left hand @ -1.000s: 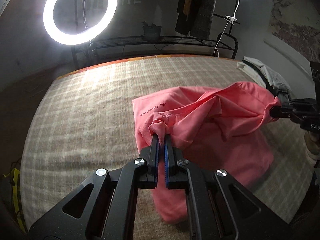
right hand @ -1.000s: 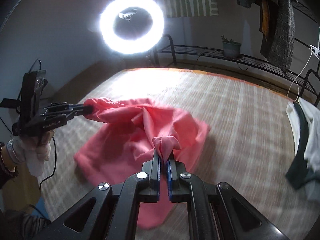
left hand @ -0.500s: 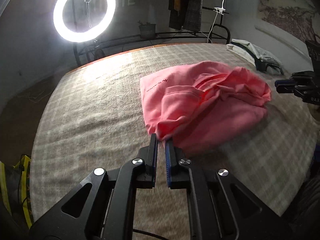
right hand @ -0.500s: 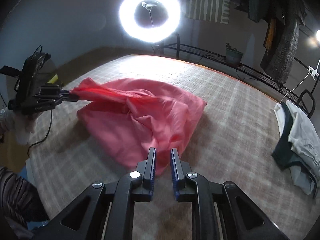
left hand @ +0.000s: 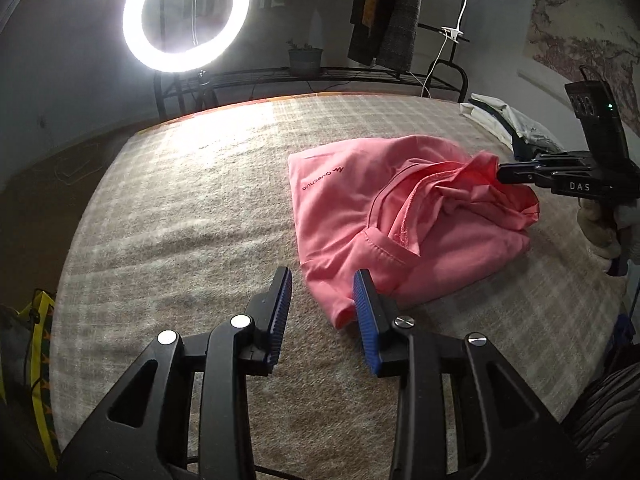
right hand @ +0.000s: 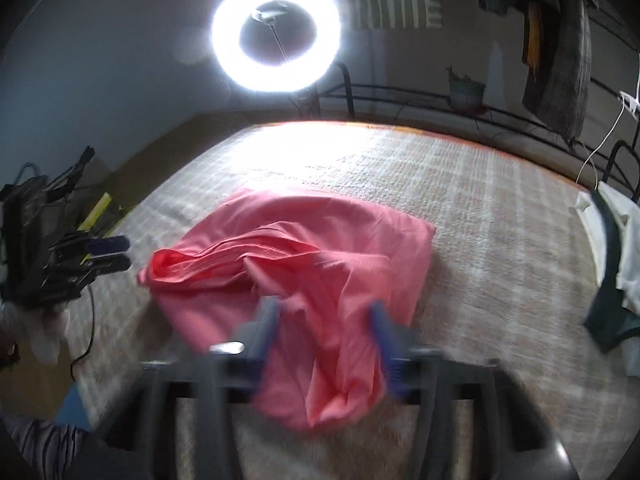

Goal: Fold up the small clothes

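A pink shirt [left hand: 360, 208] lies crumpled on a checked blanket [left hand: 180, 200] and is not yet folded. The part with the small dark logo lies flat and faces the ring light [left hand: 186, 16] behind the blanket. The other part is bunched into loose folds.

The left gripper [left hand: 321, 276] hovers low over the near edge of the shirt. Its jaws have just been opening and now stand spread. The near corner of the shirt lies just in front of the right jaw, but the blue pads [left hand: 280, 312] do not press on it. In the right wrist view this gripper [right hand: 116, 254] is at the left side, apart from the shirt [right hand: 320, 248].

The right gripper [left hand: 500, 172] is at the far right side of the shirt, and a raised fold of cloth reaches up to its tip. Its jaws have just been closing, with shirt cloth between them. In its own view the right gripper [right hand: 324, 308] is strongly blurred and the jaws look apart with pink cloth between them, while from the side they look narrow. So I cannot tell whether they really pinch the cloth.

A small pile of other clothes [left hand: 516, 120] lies at the far right edge of the blanket, well apart from the shirt.
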`<state>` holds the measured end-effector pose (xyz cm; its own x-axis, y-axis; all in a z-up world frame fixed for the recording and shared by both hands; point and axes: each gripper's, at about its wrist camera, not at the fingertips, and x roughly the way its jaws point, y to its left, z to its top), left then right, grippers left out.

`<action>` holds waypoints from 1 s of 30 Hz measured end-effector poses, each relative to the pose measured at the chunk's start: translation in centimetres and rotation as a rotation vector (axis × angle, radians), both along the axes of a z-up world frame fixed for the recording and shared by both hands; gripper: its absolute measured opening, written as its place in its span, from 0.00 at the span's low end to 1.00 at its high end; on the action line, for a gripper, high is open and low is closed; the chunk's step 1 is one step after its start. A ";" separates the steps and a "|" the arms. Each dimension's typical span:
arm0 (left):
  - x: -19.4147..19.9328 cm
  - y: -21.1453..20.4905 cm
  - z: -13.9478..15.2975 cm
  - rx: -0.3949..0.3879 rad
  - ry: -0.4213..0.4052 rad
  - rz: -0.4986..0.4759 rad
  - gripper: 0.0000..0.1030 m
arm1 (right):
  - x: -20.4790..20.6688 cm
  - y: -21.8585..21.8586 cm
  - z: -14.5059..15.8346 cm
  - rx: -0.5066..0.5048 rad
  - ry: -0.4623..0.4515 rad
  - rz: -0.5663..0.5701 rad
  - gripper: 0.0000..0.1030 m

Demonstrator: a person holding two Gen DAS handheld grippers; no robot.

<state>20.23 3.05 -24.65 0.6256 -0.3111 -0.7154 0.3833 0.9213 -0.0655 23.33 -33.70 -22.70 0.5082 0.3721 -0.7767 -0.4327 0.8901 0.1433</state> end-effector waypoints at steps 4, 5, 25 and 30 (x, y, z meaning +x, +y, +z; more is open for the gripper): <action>0.0 1.1 0.0 -0.024 0.016 0.029 0.31 | -2.2 1.2 1.3 -0.017 -0.075 0.099 0.00; 0.1 1.6 -0.1 -0.045 0.030 0.048 0.31 | -3.5 1.5 1.9 -0.028 -0.101 0.136 0.00; 3.4 5.0 -5.6 -0.600 0.498 0.265 0.44 | -6.3 -6.9 -2.8 0.350 0.288 -0.199 0.43; 3.4 4.0 -5.4 -0.567 0.491 0.256 0.00 | -5.2 -6.5 -4.3 0.478 0.352 -0.232 0.08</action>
<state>23.65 7.09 -30.07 0.3810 -0.6002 -0.7033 -0.0300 0.7523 -0.6582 18.15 -40.19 -27.02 0.3616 0.6299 -0.6874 -0.0905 0.7575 0.6466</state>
